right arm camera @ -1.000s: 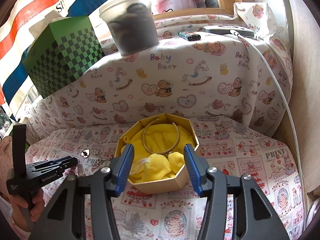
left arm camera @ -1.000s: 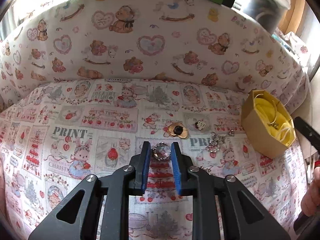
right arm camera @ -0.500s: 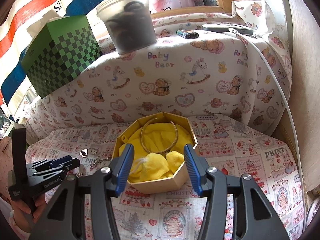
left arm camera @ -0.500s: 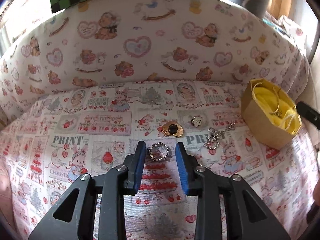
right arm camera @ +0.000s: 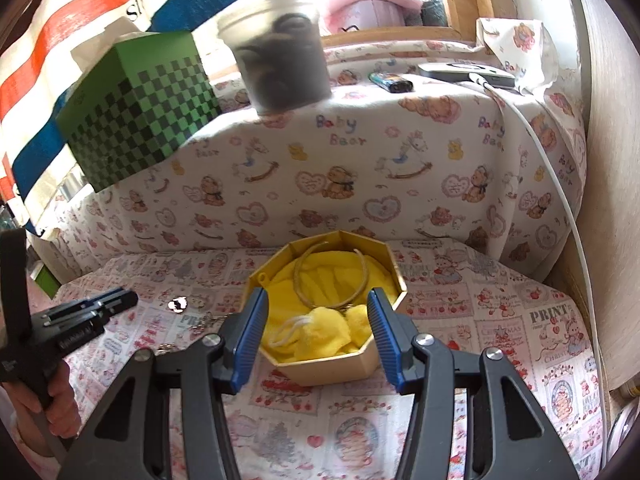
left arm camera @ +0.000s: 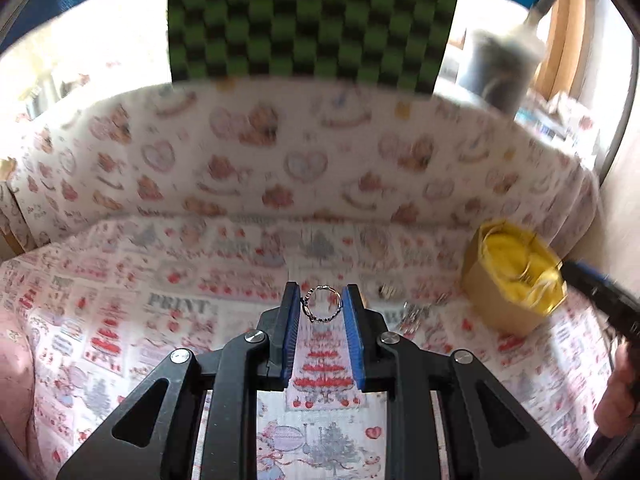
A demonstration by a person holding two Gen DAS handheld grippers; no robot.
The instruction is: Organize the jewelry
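Observation:
My left gripper (left arm camera: 322, 304) is shut on a small silver ring (left arm camera: 322, 309), held between its blue pads and lifted above the printed cloth. The gold octagonal box (left arm camera: 500, 300) with yellow lining stands at the right; it also shows in the right wrist view (right arm camera: 332, 364), holding a gold bangle (right arm camera: 332, 276) and a yellow pouch (right arm camera: 316, 328). My right gripper (right arm camera: 316, 332) is open, its pads on either side of the box's near edge. The left gripper (right arm camera: 96, 308) shows at the left of the right wrist view.
Loose jewelry lies on the cloth: a heart charm (right arm camera: 178, 304) and a chain (right arm camera: 208, 320). A green checkered box (right arm camera: 140, 112) and a plastic jar (right arm camera: 280, 64) stand on the raised ledge behind. A white cable (right arm camera: 560, 184) runs down the right side.
My left gripper has closed on the ring and lifted it off the cloth; the view has tilted up. The right gripper has stayed by the box.

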